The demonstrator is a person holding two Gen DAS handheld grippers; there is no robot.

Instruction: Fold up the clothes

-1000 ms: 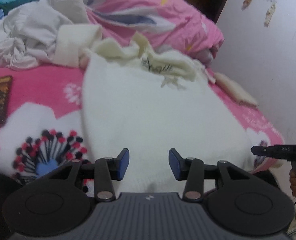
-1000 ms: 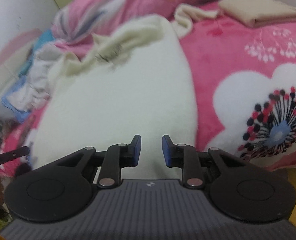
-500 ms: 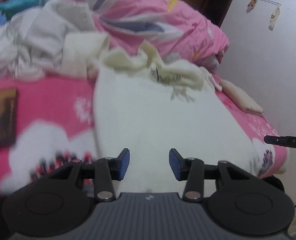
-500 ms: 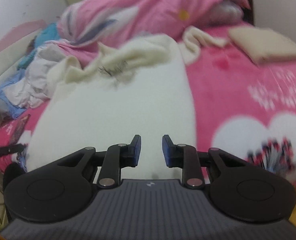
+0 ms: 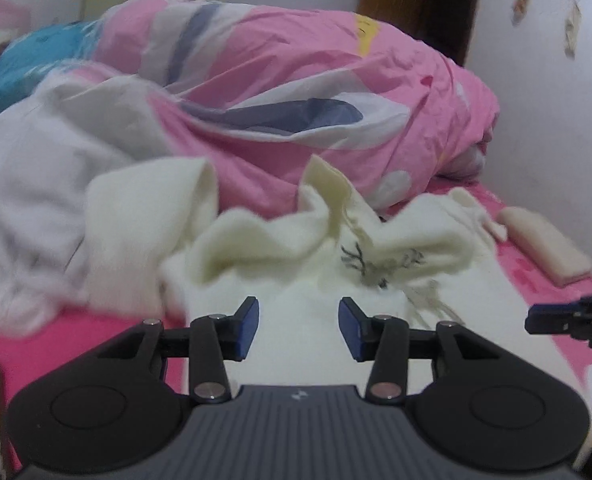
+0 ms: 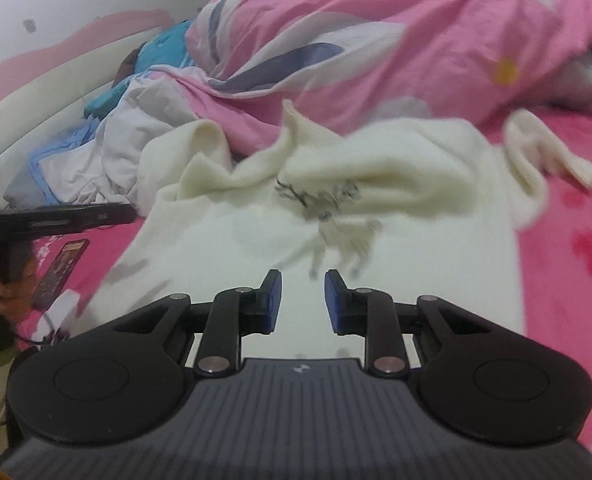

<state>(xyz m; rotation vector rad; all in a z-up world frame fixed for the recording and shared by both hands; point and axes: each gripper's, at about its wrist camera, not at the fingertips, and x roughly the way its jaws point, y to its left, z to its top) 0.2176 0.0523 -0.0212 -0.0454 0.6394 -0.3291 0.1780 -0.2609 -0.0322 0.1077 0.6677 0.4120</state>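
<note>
A cream sweater [image 5: 303, 320] [image 6: 224, 264] with a dark deer print [image 5: 375, 266] lies flat on the pink bed, its upper part crumpled and its sleeves bunched. My left gripper [image 5: 299, 322] hovers over the sweater's body just short of the print, open and empty. Over the same garment, below the print, my right gripper [image 6: 303, 300] stands open with a narrower gap and nothing between its blue pads. Each gripper shows in the other's view: the right gripper [image 5: 567, 318] at the right edge, the left gripper [image 6: 56, 220] at the left edge.
A rumpled pink duvet [image 5: 296, 100] [image 6: 375, 40] lies behind the sweater. A heap of white and blue clothes [image 5: 28, 200] [image 6: 108, 160] sits to the left. A folded beige item [image 5: 543, 244] lies by the wall. A phone [image 6: 60, 272] rests on the bedspread near a hand [image 6: 4, 288].
Both grippers have travelled forward over the sweater from its lower hem toward the crumpled upper end and risen a little. Their jaws stay as they were, empty.
</note>
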